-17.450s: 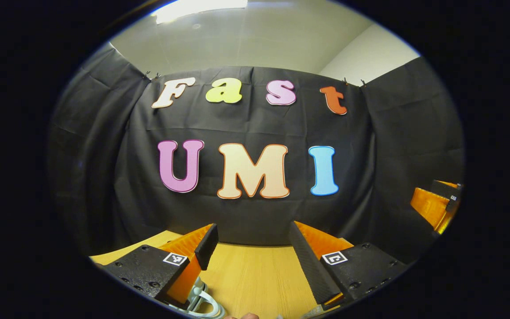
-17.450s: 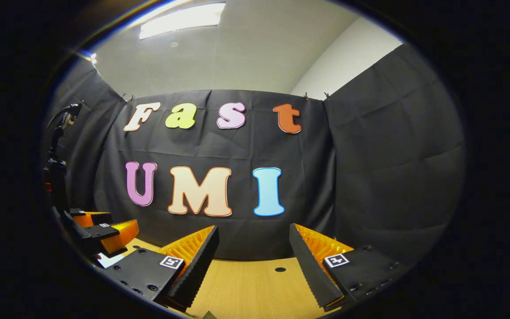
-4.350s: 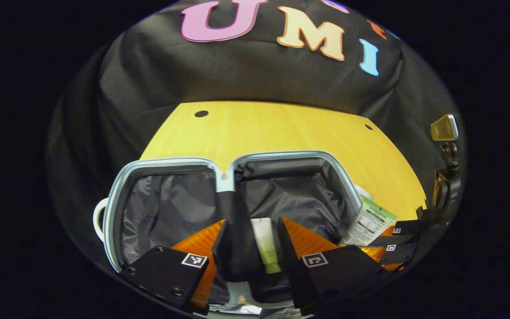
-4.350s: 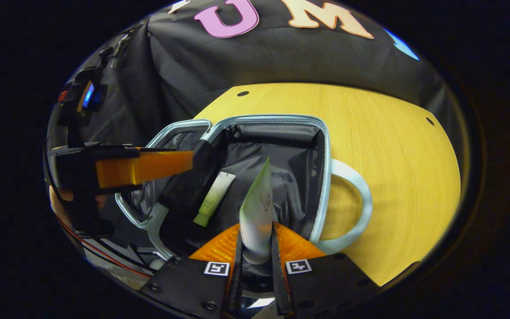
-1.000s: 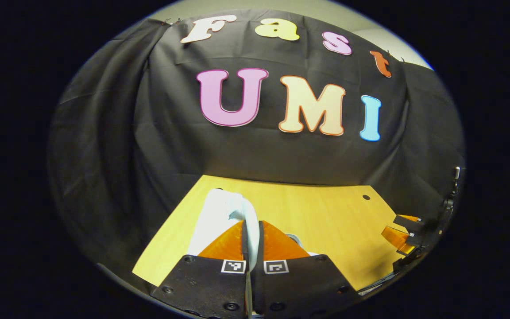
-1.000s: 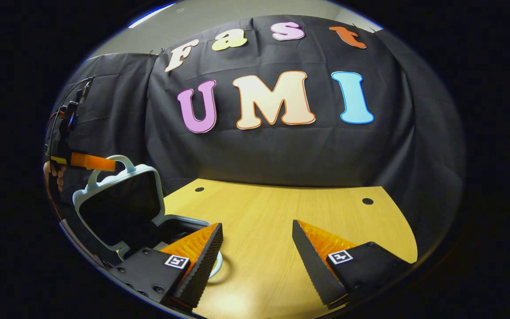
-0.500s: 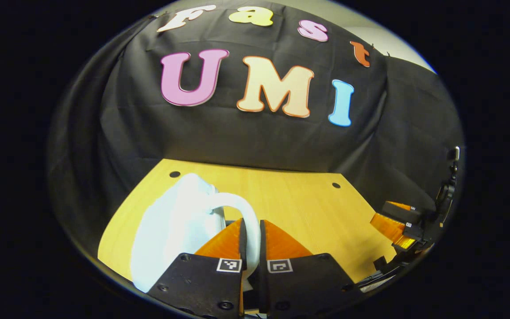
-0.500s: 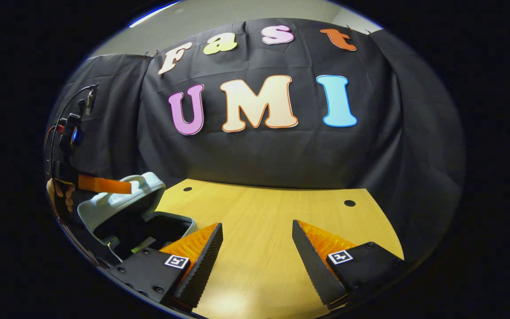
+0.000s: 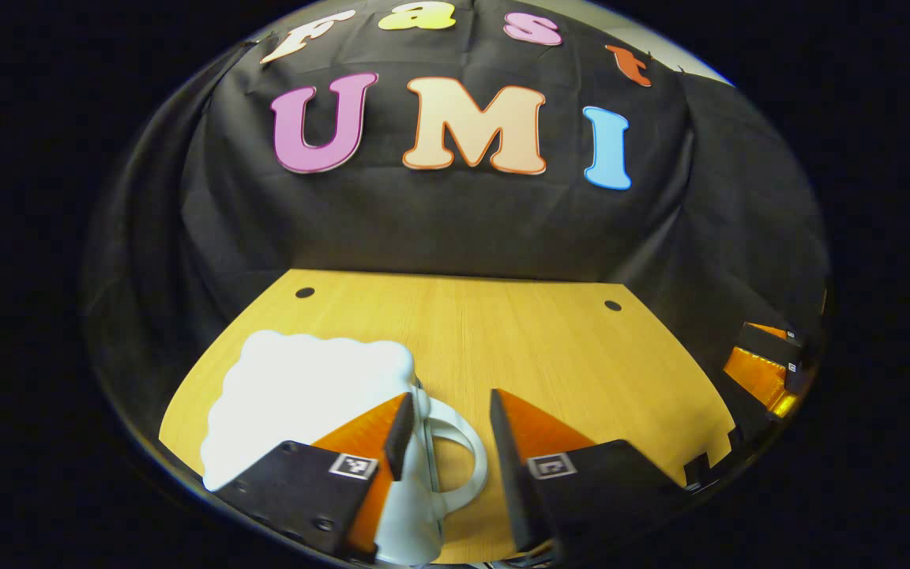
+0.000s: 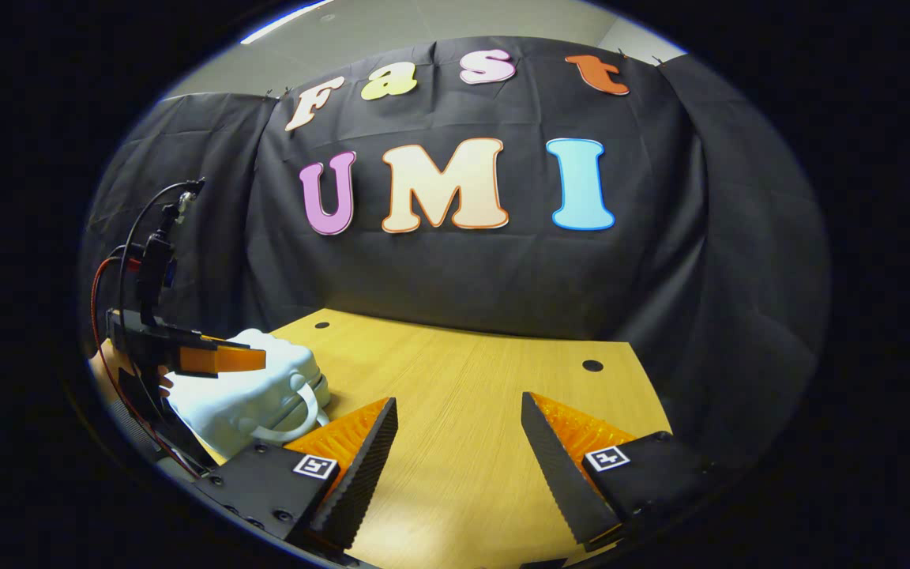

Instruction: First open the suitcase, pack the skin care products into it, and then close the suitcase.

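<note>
The suitcase [image 9: 309,387] is a pale, whitish mint, plain with no print, its looped handle [image 9: 455,446] the same tint. At twelve o'clock beyond it the table [image 9: 518,348] is warm yellow wood with fine straight grain and what seem two dark dots.

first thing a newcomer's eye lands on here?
The pale suitcase, lying shut on the wooden table at its near left, its looped handle between the spread fingers of the left gripper. In the right gripper view the same case sits at far left under that gripper, while the right gripper hangs open over bare tabletop.
</note>
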The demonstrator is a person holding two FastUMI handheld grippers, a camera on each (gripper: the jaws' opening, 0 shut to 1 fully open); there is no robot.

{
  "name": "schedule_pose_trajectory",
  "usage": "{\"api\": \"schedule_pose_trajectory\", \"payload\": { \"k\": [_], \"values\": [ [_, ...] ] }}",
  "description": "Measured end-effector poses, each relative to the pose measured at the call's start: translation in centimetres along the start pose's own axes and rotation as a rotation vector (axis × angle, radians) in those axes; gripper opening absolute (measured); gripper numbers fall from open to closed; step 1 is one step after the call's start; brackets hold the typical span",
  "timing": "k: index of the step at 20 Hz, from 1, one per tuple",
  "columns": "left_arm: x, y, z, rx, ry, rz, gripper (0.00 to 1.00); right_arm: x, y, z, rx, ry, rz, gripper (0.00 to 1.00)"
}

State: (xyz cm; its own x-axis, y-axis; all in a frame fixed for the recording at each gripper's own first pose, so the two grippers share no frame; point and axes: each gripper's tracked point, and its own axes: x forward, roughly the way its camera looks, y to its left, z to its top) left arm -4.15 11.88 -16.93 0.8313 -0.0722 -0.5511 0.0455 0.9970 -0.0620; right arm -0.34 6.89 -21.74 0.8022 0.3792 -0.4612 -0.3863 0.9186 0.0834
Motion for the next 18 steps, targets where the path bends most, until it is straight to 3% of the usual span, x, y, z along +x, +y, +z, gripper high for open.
{"api": "schedule_pose_trajectory", "payload": {
  "k": [1,3,4,7,8,11,14,18],
  "values": [
    [-0.3,-0.4,1.6,0.013,-0.048,0.011,0.75,-0.4,-0.1,1.5,0.010,-0.036,-0.008,0.98],
    [-1.3,-0.4,4.7,0.030,-0.145,0.055,0.97,-1.0,0.0,5.1,0.024,-0.126,-0.042,0.98],
    [-1.9,-0.7,6.5,0.036,-0.202,0.072,1.00,-1.4,0.0,7.0,0.030,-0.175,-0.065,0.98],
    [-4.4,-1.2,11.1,0.045,-0.342,0.084,0.98,-3.0,0.9,13.0,0.038,-0.338,-0.124,0.97],
    [-5.2,-1.7,12.3,0.046,-0.372,0.072,0.98,-3.4,1.5,14.4,0.031,-0.367,-0.129,0.93],
    [-6.3,-2.6,15.2,0.049,-0.421,0.016,0.96,-5.3,3.1,18.5,0.028,-0.459,-0.150,0.97],
    [-6.9,-2.1,17.0,0.093,-0.455,0.024,0.97,-6.5,4.1,20.5,0.032,-0.527,-0.169,0.94],
    [-7.2,-2.5,17.1,0.132,-0.470,0.005,0.96,-7.9,4.8,21.2,-0.002,-0.551,-0.198,0.97]
  ]
}}
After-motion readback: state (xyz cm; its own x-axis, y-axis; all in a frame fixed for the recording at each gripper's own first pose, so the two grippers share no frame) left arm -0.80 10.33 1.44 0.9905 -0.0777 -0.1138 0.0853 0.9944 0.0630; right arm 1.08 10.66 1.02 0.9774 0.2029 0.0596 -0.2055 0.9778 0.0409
